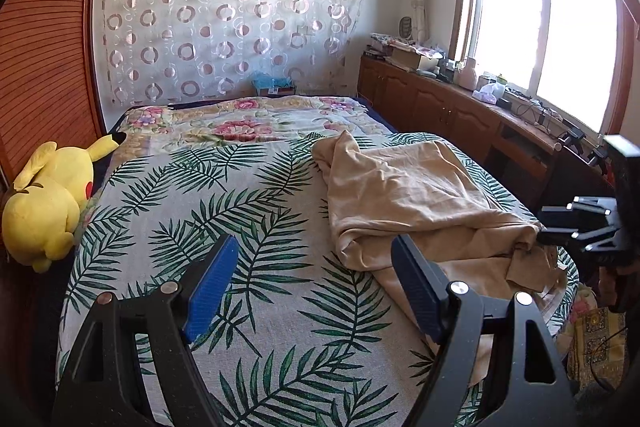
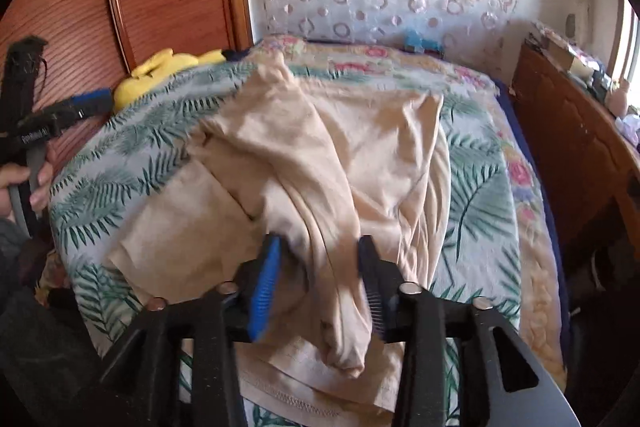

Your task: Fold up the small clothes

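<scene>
Two grippers hover over the bed (image 1: 280,307). The beige shirt (image 2: 320,167) lies bunched near the bed's right edge. The right gripper (image 2: 320,279) is half open around a loose fold and may drop it. The left gripper (image 1: 316,283) is wide open and empty. Only the right view shows a hand (image 2: 24,183); only the left shows the window (image 1: 540,27).

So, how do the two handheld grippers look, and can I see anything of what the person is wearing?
Both grippers are black angular frames with silver round bolts and ribbed blue pads on the fingers. The left gripper has a grey handle and small white lettering on its body, seen in the right wrist view. The right gripper looks the same. Dark clothing shows beside the hand, too unclear to name.
</scene>
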The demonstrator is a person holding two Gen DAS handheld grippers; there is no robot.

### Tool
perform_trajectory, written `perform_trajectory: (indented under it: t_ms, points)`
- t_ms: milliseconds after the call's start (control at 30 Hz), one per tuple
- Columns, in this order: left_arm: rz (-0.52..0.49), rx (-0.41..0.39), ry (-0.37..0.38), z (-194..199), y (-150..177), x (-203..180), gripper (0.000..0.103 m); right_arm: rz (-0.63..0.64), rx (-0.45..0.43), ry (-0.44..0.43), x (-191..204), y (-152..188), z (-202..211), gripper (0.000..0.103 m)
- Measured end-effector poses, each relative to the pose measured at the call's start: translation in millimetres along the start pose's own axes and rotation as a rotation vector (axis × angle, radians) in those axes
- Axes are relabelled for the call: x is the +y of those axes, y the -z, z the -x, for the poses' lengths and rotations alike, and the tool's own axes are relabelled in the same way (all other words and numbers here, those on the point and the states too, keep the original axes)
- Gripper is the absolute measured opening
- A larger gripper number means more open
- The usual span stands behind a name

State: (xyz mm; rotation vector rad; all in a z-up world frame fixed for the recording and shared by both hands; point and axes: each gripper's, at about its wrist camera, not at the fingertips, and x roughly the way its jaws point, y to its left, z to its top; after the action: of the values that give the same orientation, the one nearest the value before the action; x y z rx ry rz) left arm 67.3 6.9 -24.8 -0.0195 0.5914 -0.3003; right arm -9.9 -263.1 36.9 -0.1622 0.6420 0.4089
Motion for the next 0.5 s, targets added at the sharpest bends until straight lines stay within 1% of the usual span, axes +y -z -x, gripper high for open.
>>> perform_trajectory:
  t_ms: [33,133,200,233,367,500]
  points:
    - [-0.001,-0.004,-0.003,1,-1,1,0.080,0.010,-0.022,-0.007,4,-8,2,0.057]
    - [0.001,-0.015,-0.008,6,-1,3,0.080,0.053,-0.049,-0.051,17,-28,-5,0.058]
    - [0.005,-0.023,-0.013,10,-1,6,0.080,0.075,-0.045,-0.112,30,-45,-25,0.058]
    - [0.006,-0.026,-0.015,12,-1,8,0.080,0.082,-0.032,-0.139,36,-53,-39,0.058]
    - [0.023,-0.037,-0.033,19,0,20,0.080,0.119,0.039,-0.203,62,-79,-99,0.058]
    - [0.044,-0.040,-0.049,24,3,32,0.080,0.170,0.116,-0.234,91,-92,-146,0.058]
